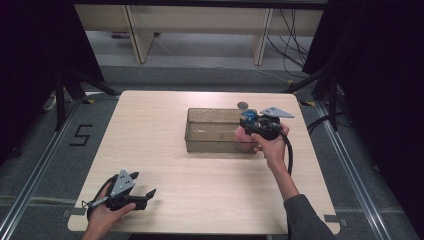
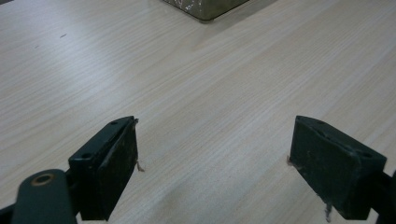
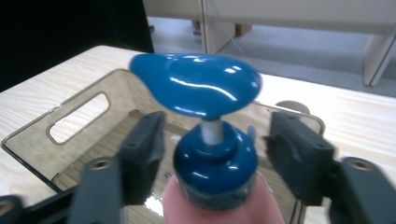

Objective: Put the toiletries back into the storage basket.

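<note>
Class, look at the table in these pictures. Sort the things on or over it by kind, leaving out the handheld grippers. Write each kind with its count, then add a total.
Clear plastic bin with cut-out handles: 1
Pump bottle with a blue pump top: 1
Small round grey object beyond the bin: 1
Total: 3

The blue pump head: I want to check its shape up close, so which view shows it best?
The right gripper view: the blue pump head sits large and near between the right tool's open jaws, spout and collar clear. In the high view it is a small blue spot at the clear bin's right end. The left gripper view looks across the table.
</note>
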A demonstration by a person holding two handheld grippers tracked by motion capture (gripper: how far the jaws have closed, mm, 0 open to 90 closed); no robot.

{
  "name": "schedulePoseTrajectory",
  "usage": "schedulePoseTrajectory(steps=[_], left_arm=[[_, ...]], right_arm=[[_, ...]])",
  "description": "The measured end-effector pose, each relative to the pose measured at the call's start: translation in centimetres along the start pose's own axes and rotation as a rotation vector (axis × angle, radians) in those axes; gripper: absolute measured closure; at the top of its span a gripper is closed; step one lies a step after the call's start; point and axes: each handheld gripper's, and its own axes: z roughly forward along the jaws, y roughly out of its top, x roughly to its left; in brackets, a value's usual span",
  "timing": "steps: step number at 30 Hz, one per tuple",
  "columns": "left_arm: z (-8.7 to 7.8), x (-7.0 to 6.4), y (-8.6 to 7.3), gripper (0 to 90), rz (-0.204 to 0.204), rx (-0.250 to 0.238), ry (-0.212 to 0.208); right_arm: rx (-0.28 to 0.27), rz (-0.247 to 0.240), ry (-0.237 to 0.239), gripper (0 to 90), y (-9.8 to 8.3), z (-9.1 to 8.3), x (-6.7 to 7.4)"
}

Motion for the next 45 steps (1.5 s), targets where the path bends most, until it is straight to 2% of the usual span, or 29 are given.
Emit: schedulePoseTrajectory(steps=[2,3,5,6,9,10,11,12,14,18,19,20,23,25,27,28,29,30,34,36,37,38,40,43,44,45], left_arm=[[-0.1,-0.1,0.0,14.8,-0.019,-0.007,0.004],[-0.1,-0.1,0.1,14.9,-0.020,-0.006,0.006],[-0.1,0.1,0.1,14.9,-0.007,-0.008,0.006],[-0.1,0.0,0.0,14.9,-0.014,-0.008,0.007],[-0.1,-0.1,0.1,14.8,-0.017,-0.008,0.007],[-0.1,0.0,0.1,14.8,-0.012,-0.008,0.006],[-0.1,-0.1,0.1,14.8,-0.014,-0.010,0.006],[-0.1,-0.1,0.0,14.8,-0.017,-0.007,0.005],[-0.1,-0.1,0.1,14.8,-0.016,-0.008,0.005],[-0.2,0.0,0.1,14.8,-0.016,-0.005,0.007],[-0.2,-0.1,0.1,14.8,-0.019,-0.010,0.008],[-0.2,-0.1,0.1,14.9,-0.023,-0.012,0.009],[-0.2,0.0,0.1,14.8,-0.013,-0.001,0.009],[-0.1,0.0,0.1,14.8,-0.018,-0.013,0.004],[-0.2,0.0,0.1,14.8,-0.017,-0.005,0.010],[-0.1,0.0,0.1,14.8,-0.015,-0.011,0.009],[-0.2,-0.1,0.1,14.9,-0.020,-0.012,0.007],[-0.2,-0.1,0.1,14.8,-0.024,-0.011,0.007],[-0.1,0.0,0.1,14.8,-0.019,-0.013,0.009],[-0.2,0.0,0.1,14.8,-0.018,-0.009,0.008],[-0.2,0.0,0.1,14.8,-0.017,-0.010,0.010],[-0.1,0.0,0.1,14.9,-0.021,-0.016,0.006],[-0.1,0.0,0.1,14.8,-0.019,-0.016,0.007],[-0.2,0.0,0.1,14.9,-0.021,-0.014,0.007],[-0.2,0.1,0.1,14.8,-0.018,-0.015,0.007],[-0.2,0.1,0.1,14.8,-0.016,-0.017,0.008]], right_arm=[[-0.026,-0.019,-0.010,33.7,0.1,-0.2,-0.4],[-0.042,0.004,0.003,32.7,0.2,-0.4,-0.4],[-0.041,-0.005,0.008,31.3,0.3,-0.8,-0.5],[-0.053,-0.027,0.001,30.1,0.3,-0.8,-0.7],[-0.048,0.015,0.021,29.4,0.4,-1.2,-0.4],[-0.055,-0.012,0.012,29.4,0.4,-1.2,-0.6],[-0.055,-0.016,0.011,29.3,0.4,-1.2,-0.6],[-0.042,0.004,0.005,29.4,0.4,-1.4,-0.4],[-0.050,0.016,0.019,29.4,0.4,-1.4,-0.4],[-0.061,-0.023,0.009,29.4,0.4,-1.4,-0.6],[-0.043,-0.002,0.011,29.4,0.4,-1.5,-0.3],[-0.050,-0.011,0.011,29.4,0.4,-1.4,-0.4],[-0.051,0.004,0.021,29.3,0.4,-1.5,-0.2],[-0.053,-0.021,0.002,29.1,0.4,-1.6,-0.3],[-0.041,0.020,0.015,28.9,0.4,-1.7,-0.1],[-0.049,-0.010,0.009,28.8,0.4,-1.6,-0.3],[-0.052,-0.010,0.009,28.8,0.4,-1.6,-0.3],[-0.049,0.009,0.010,28.8,0.4,-1.6,-0.3],[-0.045,0.032,0.009,28.3,0.4,-1.8,-0.1],[-0.053,0.007,0.003,28.0,0.4,-1.9,-0.3],[-0.050,0.020,0.005,28.0,0.4,-1.9,-0.2],[-0.056,-0.006,-0.012,27.9,0.4,-1.9,-0.4],[-0.053,0.021,-0.004,27.8,0.3,-1.9,-0.3],[-0.057,0.000,-0.013,27.8,0.4,-2.2,-0.3],[-0.054,0.024,0.004,27.8,0.4,-2.2,-0.2],[-0.054,0.011,-0.009,27.8,0.5,-2.4,-0.2]])
